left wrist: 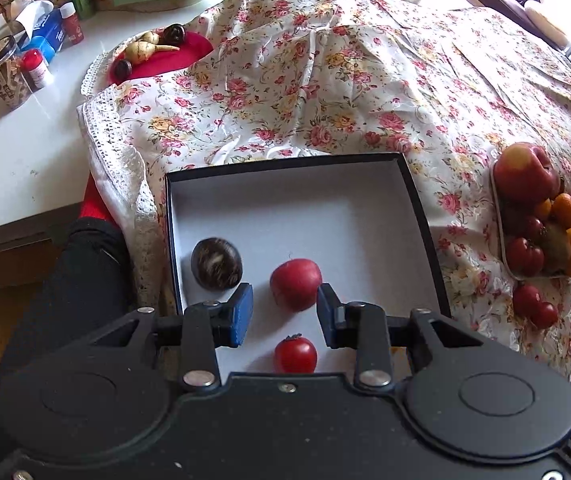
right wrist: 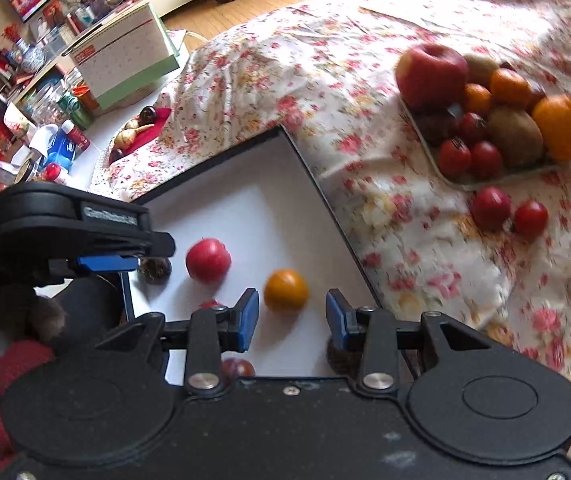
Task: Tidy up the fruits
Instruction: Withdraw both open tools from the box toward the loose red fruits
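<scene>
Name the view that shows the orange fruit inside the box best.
The right wrist view: the orange fruit lies unobstructed on the box floor, just ahead of the open right gripper. The left wrist view does not show it at all.

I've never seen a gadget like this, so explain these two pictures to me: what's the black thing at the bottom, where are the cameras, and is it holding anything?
There is no robot here. A person holds a hand-held claw in each hand, and each carries a camera looking forward along its two blue-padded fingers. One picture comes from the left claw, the other from the right claw, which also sees the left one from the side. Both are open and hold nothing. Below them sits a shallow box on a floral cloth. Inside lie a red fruit, a small tomato, a dark round fruit and an orange. To the right, a tray is piled with more fruit, including a big apple.
</scene>
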The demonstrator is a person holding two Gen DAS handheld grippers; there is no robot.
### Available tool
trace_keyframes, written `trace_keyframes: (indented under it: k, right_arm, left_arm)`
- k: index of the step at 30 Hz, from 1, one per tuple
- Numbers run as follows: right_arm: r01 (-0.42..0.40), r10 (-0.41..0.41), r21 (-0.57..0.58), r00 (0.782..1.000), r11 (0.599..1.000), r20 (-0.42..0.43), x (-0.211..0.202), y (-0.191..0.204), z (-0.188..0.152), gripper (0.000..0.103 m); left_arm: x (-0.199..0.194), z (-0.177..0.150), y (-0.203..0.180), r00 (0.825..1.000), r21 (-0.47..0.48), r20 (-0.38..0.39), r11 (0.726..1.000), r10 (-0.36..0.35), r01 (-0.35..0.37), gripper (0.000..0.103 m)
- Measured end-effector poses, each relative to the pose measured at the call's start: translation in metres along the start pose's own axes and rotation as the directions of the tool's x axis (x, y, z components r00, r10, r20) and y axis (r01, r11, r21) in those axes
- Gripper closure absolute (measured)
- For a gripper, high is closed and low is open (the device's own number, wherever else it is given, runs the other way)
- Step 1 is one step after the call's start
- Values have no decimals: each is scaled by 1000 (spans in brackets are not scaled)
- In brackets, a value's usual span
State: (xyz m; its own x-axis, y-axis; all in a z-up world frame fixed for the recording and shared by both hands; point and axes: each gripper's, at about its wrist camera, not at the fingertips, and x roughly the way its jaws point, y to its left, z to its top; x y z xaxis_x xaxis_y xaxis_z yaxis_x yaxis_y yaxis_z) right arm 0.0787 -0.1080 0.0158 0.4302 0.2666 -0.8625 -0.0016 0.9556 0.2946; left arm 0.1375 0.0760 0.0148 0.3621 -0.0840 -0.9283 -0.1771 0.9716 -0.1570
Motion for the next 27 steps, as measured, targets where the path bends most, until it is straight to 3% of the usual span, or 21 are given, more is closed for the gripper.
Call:
trace_keyframes:
  k: [5,15,21,27]
  right_arm:
    - [14,-14,74,1000,997,-6,-8,-28,-18,62]
    - [108,-115,227,993,968,15,-39,-95,-40,62]
    - [206,-234,331,971,921,46,-55,-145,-33,62]
    - [254,-290,397,956,882,33,-49,-183,-15,62]
  left_arm:
    - [-1,-12,-10,1000,33,4,999,10,-11,60]
    - [2,-51,-43,998,151,-44,987,-51,57,60]
    - [2,-69,-69,996,279,-70,957,-63,80,60]
    - [4,-78,-84,990,342,-107,932,-88,120,60]
